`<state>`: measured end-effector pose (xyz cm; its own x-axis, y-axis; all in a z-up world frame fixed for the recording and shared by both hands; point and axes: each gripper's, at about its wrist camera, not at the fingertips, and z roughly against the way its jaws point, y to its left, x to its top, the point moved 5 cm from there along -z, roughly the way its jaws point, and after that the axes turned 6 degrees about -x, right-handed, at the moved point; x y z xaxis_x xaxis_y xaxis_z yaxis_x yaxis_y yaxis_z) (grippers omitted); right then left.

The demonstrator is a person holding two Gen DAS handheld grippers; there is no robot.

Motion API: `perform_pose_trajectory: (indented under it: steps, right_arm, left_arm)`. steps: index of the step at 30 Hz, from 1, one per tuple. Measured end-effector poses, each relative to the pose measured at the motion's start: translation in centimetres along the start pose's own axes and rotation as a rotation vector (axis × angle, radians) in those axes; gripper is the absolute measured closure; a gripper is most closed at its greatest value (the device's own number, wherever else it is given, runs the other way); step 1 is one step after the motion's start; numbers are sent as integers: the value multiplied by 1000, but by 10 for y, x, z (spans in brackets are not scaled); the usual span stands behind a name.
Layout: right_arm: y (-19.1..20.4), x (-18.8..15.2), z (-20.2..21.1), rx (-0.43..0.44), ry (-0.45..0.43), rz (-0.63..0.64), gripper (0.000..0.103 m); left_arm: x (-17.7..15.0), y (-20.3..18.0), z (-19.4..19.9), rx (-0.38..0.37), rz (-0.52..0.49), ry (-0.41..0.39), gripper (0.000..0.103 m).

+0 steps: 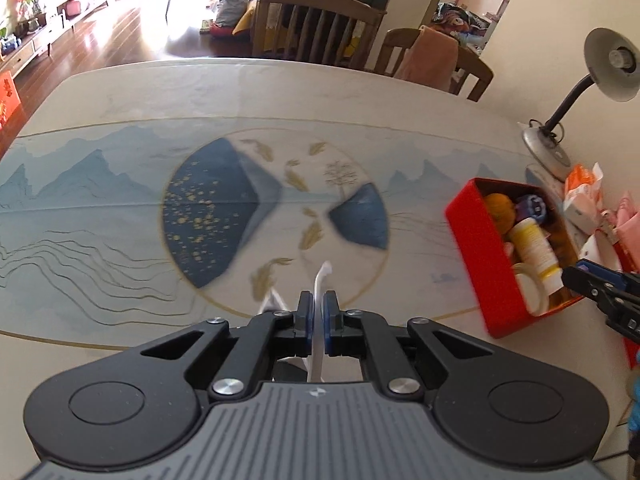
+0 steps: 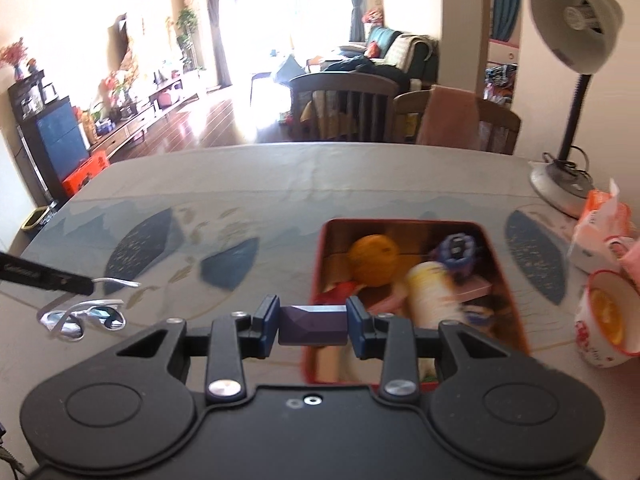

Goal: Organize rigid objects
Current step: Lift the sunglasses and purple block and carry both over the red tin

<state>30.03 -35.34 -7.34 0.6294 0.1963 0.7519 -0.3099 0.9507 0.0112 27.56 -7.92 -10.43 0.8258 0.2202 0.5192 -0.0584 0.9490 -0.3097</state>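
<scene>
- Left gripper (image 1: 319, 312) is clamping the white sunglasses (image 2: 86, 314) by one temple arm
- Right gripper (image 2: 312, 322) is gripping a dark purple block (image 2: 312, 325) over the red tin (image 2: 404, 224)

Red box (image 2: 502, 276) glossy metal; tablecloth (image 1: 120, 112) smooth, printed; chairs (image 1: 316, 24) wooden.

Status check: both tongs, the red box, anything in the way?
Left tongs shut on white sunglasses. Right tongs shut on purple block, above open red box. Nothing blocking it.

A home: dining table (image 1: 160, 92), wooden chairs (image 1: 316, 20), sofa (image 2: 400, 52) behind.
</scene>
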Motion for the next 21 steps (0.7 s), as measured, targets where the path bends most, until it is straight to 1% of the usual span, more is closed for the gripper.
perform_pose_trajectory:
  steps: [4, 9, 15, 19, 21]
  right_arm:
    - [-27, 3, -3, -24, -8, -24, 68]
    - [-53, 3, -7, -50, -2, -25, 68]
    - [-78, 1, -14, -76, 4, -45, 68]
    - [-89, -2, -20, -84, 11, -53, 68]
    - [-92, -3, -23, -89, 16, -54, 68]
  left_arm:
    - [9, -24, 2, -27, -12, -9, 98]
    - [26, -64, 1, -83, -40, -20, 98]
    - [48, -123, -12, -156, -99, -25, 98]
    - [61, -167, -22, -213, -156, -31, 98]
    - [65, -185, -31, -225, -185, -30, 98]
